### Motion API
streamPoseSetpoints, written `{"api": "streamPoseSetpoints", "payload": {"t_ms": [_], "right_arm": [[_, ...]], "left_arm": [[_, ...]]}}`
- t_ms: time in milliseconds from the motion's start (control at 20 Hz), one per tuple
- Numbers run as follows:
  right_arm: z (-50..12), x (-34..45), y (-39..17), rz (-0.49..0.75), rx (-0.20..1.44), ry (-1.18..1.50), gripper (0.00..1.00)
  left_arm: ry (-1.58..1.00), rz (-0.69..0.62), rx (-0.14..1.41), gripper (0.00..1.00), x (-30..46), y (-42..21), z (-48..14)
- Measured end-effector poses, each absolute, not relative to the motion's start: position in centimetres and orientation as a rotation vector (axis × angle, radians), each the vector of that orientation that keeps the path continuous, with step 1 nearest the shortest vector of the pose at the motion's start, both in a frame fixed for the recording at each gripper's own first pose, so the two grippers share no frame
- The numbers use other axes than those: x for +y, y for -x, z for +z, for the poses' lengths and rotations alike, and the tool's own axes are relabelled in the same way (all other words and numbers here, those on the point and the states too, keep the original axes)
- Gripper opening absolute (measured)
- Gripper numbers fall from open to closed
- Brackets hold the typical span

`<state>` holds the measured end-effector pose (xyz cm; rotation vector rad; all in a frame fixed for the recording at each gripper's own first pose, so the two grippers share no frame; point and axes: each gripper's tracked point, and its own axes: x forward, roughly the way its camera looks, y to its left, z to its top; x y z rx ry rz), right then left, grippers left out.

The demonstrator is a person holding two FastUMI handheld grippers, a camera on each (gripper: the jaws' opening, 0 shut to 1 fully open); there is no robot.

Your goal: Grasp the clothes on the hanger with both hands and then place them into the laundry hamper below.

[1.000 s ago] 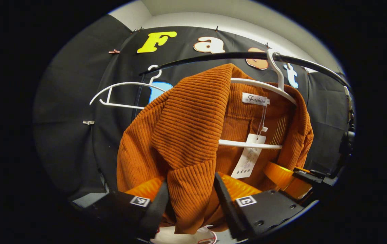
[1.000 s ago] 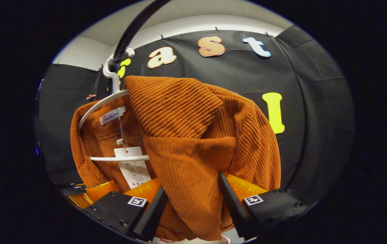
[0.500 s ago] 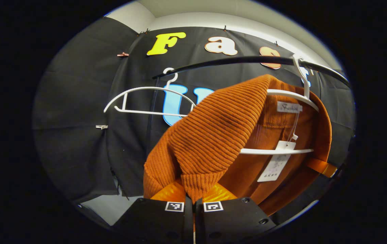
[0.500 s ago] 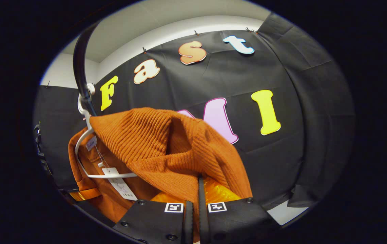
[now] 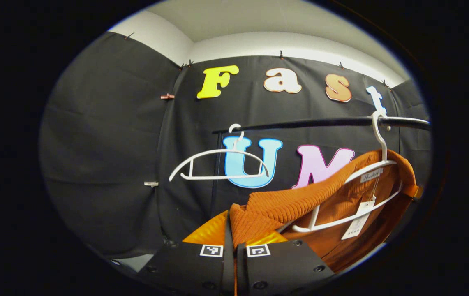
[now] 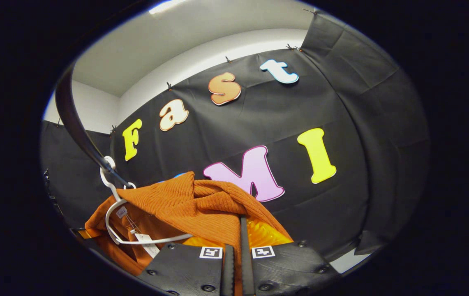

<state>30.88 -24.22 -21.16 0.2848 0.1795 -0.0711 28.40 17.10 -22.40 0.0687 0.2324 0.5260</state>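
An orange ribbed sweater (image 5: 300,203) hangs on a white hanger (image 5: 353,213) hooked over a black rail (image 5: 320,122); a paper tag (image 5: 355,226) dangles inside the collar. My left gripper (image 5: 234,230) is shut on a fold of the sweater's left shoulder, low in the left gripper view. In the right gripper view the same sweater (image 6: 185,203) drapes over its hanger (image 6: 135,236), tilted under the rail (image 6: 76,127). My right gripper (image 6: 238,234) is shut on the other shoulder fold. The knit is stretched taut from both grippers up to the hanger.
A second white hanger (image 5: 218,164), bare, hangs on the rail to the left of the sweater. Black cloth walls close in behind and on both sides. A strip of pale floor (image 6: 347,259) shows low in the right gripper view.
Both grippers closed on the sweater's shoulders, then pulled back and down. The sweater has slid partway off the hanger, which has tilted, and the rail now sits farther off.
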Motion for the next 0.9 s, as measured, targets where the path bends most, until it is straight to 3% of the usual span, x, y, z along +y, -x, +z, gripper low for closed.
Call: {"api": "streamPoseSetpoints", "payload": {"t_ms": [250, 300, 400, 600, 650, 700, 750, 900], "right_arm": [[-19.4, -24.6, -30.5, -0.042, 0.152, -0.325, 0.16], [-19.4, -24.7, -30.3, -0.039, 0.153, -0.323, 0.11], [-19.2, -24.6, -29.8, -0.029, 0.163, -0.319, 0.11], [-17.4, -24.4, -29.2, 0.024, 0.112, -0.290, 0.16], [-16.5, -24.7, -29.1, 0.032, 0.089, -0.293, 0.11], [-15.7, -24.9, -29.2, 0.031, 0.065, -0.299, 0.16], [-15.0, -25.4, -29.4, 0.021, 0.042, -0.298, 0.11], [-16.2, -26.3, -30.4, -0.010, 0.054, -0.273, 0.11]], "left_arm": [[-0.147, 0.494, 0.193, 0.06, 18.4, -31.3, -20.7], [-0.163, 0.489, 0.195, 0.06, 18.7, -32.0, -20.6], [-0.184, 0.482, 0.202, 0.07, 19.1, -33.3, -20.6], [-0.193, 0.463, 0.198, 0.06, 19.3, -35.1, -20.3], [-0.188, 0.459, 0.200, 0.07, 19.3, -35.5, -20.5], [-0.181, 0.450, 0.204, 0.07, 19.2, -36.1, -20.7], [-0.175, 0.440, 0.211, 0.07, 18.9, -36.5, -21.0], [-0.193, 0.427, 0.217, 0.06, 18.4, -37.2, -21.3]]}}
